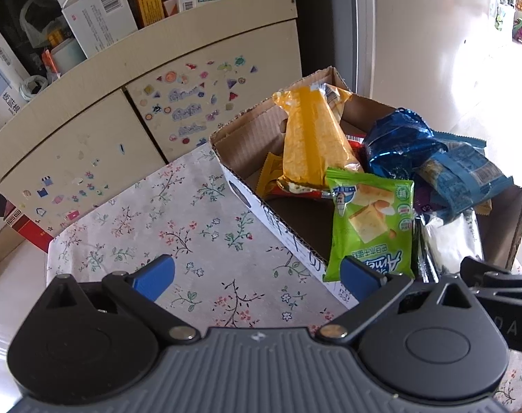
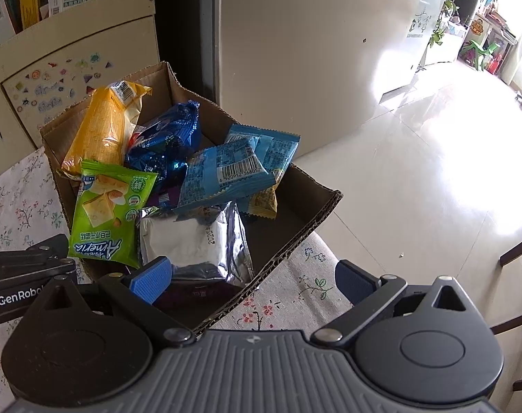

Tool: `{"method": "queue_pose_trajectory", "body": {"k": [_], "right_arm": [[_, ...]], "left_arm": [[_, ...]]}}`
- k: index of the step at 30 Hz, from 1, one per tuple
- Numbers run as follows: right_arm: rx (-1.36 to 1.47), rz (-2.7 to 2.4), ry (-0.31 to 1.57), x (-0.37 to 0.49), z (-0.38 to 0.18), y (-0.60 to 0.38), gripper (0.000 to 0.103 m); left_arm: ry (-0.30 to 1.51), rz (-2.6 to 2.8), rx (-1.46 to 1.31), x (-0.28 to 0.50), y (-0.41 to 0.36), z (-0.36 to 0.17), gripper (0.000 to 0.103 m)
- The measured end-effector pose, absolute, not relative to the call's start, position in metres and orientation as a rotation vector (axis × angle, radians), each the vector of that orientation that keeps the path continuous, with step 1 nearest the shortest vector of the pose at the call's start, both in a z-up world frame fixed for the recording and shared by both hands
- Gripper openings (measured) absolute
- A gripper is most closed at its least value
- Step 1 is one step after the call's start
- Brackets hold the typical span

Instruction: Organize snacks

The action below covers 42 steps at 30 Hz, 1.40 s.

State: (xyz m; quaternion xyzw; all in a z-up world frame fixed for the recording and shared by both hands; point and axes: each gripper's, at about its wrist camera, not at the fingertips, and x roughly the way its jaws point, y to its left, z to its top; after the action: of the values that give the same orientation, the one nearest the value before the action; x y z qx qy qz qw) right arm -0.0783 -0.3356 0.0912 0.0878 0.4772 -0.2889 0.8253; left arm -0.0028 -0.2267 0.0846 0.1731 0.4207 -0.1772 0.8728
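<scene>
1. The left gripper [image 1: 257, 277] has its blue-padded fingers [image 1: 154, 277] spread wide with nothing between them; below the gap lies the floral tablecloth [image 1: 150, 220], and the right-hand pad sits just in front of the green packet's lower edge.
2. The right gripper [image 2: 257, 280] is likewise spread and empty — its left pad [image 2: 150, 278] hangs over the near part of the box, its other pad over the tablecloth [image 2: 295, 296] outside the box's near wall.
3. The snacks sit piled in an open cardboard box [image 1: 257, 130] on the table; its near corrugated edge [image 2: 288, 251] runs between the right gripper's two pads.
4. Nearest the fingers, a green cracker packet [image 1: 367, 227] leans against the box's near-left wall, its printed name upside down [image 2: 106, 213].
5. Beside it lies a silver foil pouch [image 2: 195, 241], with a dark purple wrapper partly hidden under it.
6. Farther in, light-blue packets [image 2: 233, 168] with a barcode lie on top of a small yellow packet [image 2: 264, 203].
7. A crumpled dark-blue foil bag [image 1: 398, 144] sits mid-box — next to it a tall yellow-orange snack bag [image 1: 312, 137] leans toward the far wall.
8. Behind the table stands a cream cabinet [image 1: 89, 130] with stickers on its doors and boxes on its shelf; to the right is glossy tiled floor [image 2: 433, 172].
</scene>
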Motion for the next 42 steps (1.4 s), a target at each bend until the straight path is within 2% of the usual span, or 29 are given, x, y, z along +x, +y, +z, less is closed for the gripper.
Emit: {"method": "queue_pose_trajectory", "body": {"k": [42], "right_arm": [[0.161,-0.555,1.003,-0.085,0.099,-0.315,0.103]], "left_arm": [[0.814,-0.354,0.402,-0.017,-0.201,0.098,0.101]]}}
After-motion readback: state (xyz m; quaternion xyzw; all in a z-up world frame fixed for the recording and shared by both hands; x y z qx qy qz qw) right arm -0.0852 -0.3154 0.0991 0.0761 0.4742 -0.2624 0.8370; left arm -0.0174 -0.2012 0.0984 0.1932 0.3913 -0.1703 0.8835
